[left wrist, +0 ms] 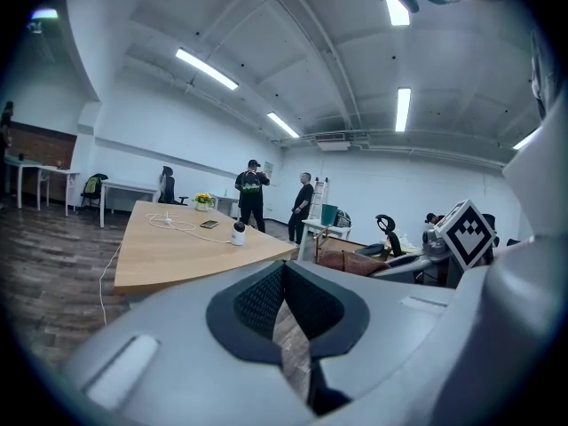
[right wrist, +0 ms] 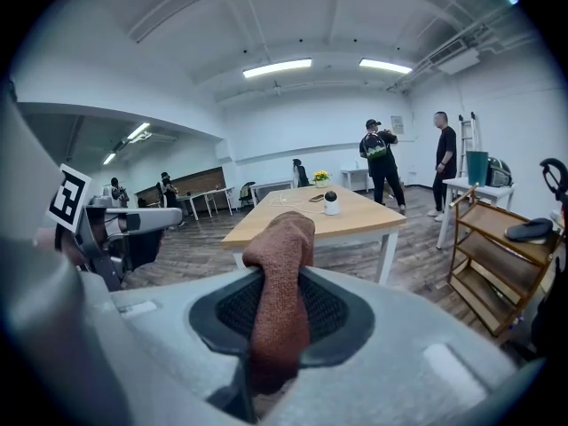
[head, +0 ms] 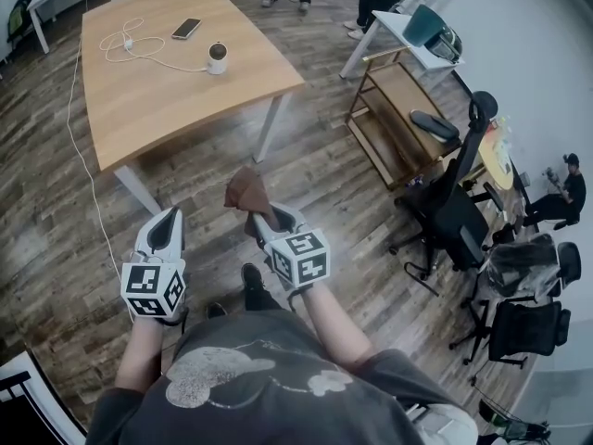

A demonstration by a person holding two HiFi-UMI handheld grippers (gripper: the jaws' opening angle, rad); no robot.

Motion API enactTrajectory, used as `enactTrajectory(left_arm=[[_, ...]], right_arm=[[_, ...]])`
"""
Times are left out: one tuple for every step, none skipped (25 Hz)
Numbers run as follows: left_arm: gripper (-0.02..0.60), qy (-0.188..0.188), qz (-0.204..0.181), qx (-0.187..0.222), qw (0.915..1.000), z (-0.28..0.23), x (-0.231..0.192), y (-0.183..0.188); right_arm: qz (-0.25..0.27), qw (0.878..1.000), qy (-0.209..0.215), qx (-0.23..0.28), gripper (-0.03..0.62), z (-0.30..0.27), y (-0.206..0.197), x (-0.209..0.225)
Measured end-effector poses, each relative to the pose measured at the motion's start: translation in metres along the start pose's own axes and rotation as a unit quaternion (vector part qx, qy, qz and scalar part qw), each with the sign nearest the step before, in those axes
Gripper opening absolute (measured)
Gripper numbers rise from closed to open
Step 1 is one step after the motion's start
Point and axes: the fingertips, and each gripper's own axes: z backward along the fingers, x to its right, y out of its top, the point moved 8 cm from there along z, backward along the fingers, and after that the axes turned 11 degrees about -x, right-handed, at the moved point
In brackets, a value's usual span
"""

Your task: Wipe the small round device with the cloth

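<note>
The small round white device (head: 217,57) stands on the wooden table (head: 167,100) ahead, also seen far off in the left gripper view (left wrist: 238,232) and the right gripper view (right wrist: 331,204). My right gripper (head: 257,219) is shut on a brown cloth (head: 246,191), which bunches up between its jaws (right wrist: 282,273). My left gripper (head: 169,222) is shut with nothing in it (left wrist: 282,302). Both grippers hang over the floor, well short of the table.
A phone (head: 186,29) and a white cable (head: 139,48) lie on the table beside the device. A wooden shelf unit (head: 400,119) and black office chairs (head: 454,202) stand to the right. People stand beyond the table (right wrist: 380,160).
</note>
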Motion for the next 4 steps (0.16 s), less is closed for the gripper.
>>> enactTrajectory(left_arm=[[0.018, 0.000, -0.001, 0.000, 1.0000, 0.0016, 0.0002, -0.0003], [0.018, 0.000, -0.001, 0.000, 1.0000, 0.0032, 0.0006, -0.0005], [0.018, -0.001, -0.002, 0.000, 1.0000, 0.0047, 0.0012, -0.0009], [0.018, -0.001, -0.002, 0.000, 1.0000, 0.0062, 0.0018, -0.0012]], right_arm=[[0.000, 1.000, -0.001, 0.001, 0.077, 0.0012, -0.0005, -0.0009], [0.000, 1.000, -0.002, 0.001, 0.077, 0.0024, -0.0010, -0.0018], [-0.001, 1.000, -0.003, 0.001, 0.077, 0.0037, -0.0016, -0.0027], [-0.001, 1.000, -0.004, 0.001, 0.077, 0.0050, -0.0023, -0.0036]])
